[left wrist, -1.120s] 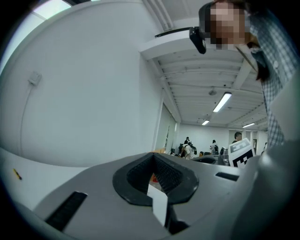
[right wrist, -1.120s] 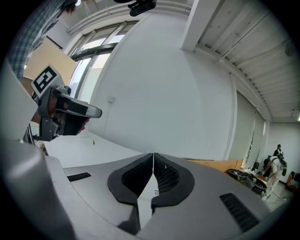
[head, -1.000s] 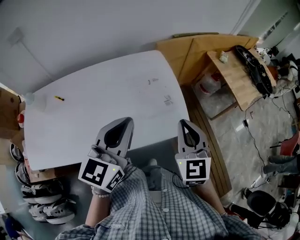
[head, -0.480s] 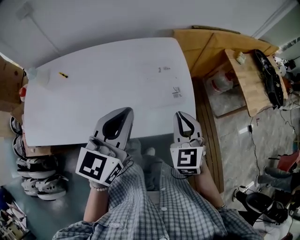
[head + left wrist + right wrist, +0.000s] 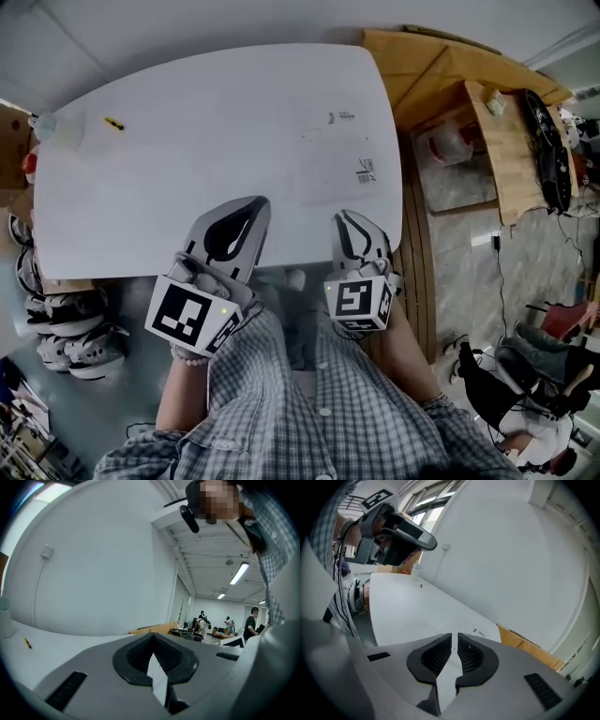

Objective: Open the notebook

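**Notebook lying ahead of the right tongs, both tongs clenched and empty**

The person is holding both tongs over the near edge of the white table (image 5: 187, 169). The left tongs (image 5: 255, 203) are showing their tips meeting, with nothing between them. The right tongs (image 5: 344, 217) are leaving only a hairline slit and are gripping nothing either.

What I am taking for the notebook (image 5: 339, 167) is a pale, flat rectangle with two small patches of print, lying on the right part of the table. It is barely standing out from the white top. It is sitting beyond the right tongs and a little to their right, near but apart from them, and off to the right of the left tongs. The right hand is therefore the nearer one. Its edges are too faint to be sure of the long axis, which seems to be running away from the person.

I am counting one notebook and two tongs. At the far left corner there are one small yellow stick (image 5: 113, 122) and one clear bottle (image 5: 52, 129).
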`<action>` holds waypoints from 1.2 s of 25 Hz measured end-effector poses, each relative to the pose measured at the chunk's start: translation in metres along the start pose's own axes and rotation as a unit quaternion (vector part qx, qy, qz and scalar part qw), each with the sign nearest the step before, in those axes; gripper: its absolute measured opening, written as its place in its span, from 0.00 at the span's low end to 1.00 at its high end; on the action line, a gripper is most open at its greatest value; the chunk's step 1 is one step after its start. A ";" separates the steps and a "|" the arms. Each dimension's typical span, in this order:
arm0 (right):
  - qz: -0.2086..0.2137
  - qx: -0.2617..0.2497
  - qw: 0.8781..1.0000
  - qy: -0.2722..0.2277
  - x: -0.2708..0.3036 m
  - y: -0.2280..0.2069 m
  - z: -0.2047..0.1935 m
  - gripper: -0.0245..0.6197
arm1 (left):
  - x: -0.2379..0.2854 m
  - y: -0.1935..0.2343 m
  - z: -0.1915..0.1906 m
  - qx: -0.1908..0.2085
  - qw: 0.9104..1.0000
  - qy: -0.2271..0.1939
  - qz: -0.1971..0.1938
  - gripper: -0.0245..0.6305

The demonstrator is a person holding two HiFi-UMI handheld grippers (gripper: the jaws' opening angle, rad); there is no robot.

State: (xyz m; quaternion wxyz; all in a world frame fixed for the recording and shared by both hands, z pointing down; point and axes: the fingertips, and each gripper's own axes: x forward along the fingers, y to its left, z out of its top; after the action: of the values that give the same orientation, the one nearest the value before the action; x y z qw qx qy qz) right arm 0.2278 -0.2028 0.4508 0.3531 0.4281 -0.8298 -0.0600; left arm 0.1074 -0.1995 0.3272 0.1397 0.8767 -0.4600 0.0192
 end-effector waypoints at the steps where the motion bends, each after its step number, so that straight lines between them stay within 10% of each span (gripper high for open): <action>1: 0.006 -0.007 1.000 0.004 0.005 0.004 -0.002 0.07 | 0.002 0.003 -0.002 -0.003 1.000 0.002 -0.001 0.05; 30: 0.142 -0.148 0.976 0.072 0.109 0.072 -0.054 0.24 | 0.033 0.084 -0.030 -0.033 0.998 0.051 0.021 0.05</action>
State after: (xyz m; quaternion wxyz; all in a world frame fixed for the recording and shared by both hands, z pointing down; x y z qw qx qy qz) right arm 0.1723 -0.2285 0.5786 0.4761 0.2516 -0.8366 -0.1006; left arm 0.0610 -0.2634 0.3803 0.1911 0.8599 -0.4706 0.0512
